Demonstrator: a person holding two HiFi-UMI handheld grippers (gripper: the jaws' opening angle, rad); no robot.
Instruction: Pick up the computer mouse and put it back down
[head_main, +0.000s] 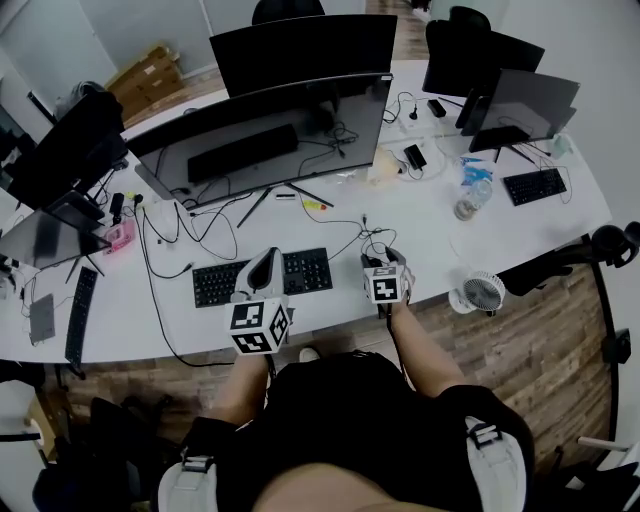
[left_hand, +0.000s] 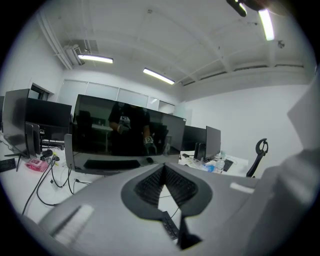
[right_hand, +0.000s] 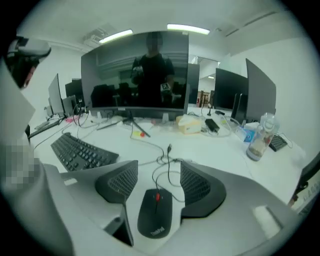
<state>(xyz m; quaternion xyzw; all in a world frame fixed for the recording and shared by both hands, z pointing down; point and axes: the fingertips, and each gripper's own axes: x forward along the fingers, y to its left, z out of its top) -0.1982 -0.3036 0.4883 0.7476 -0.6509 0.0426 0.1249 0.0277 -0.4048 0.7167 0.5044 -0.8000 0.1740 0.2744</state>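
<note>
A black computer mouse (right_hand: 155, 214) with a red scroll wheel lies flat on the white desk (right_hand: 215, 150). It sits between the two pads of my right gripper (right_hand: 159, 171), which is open; each pad stands a little off the mouse's side. The mouse cable (right_hand: 167, 160) coils away just ahead of the jaws. In the head view the right gripper (head_main: 384, 258) is near the desk's front edge and covers the mouse. My left gripper (head_main: 266, 262) hovers over the keyboard (head_main: 300, 272). In its own view the left gripper (left_hand: 162, 167) has its tips together on nothing and is tilted up toward the monitor.
A wide curved monitor (head_main: 260, 140) stands behind the keyboard, with more screens beyond it. To the right are a water bottle (head_main: 470, 200), a small white fan (head_main: 484, 292) at the desk edge and another keyboard (head_main: 535, 186). Loose cables (head_main: 190, 235) run across the desk.
</note>
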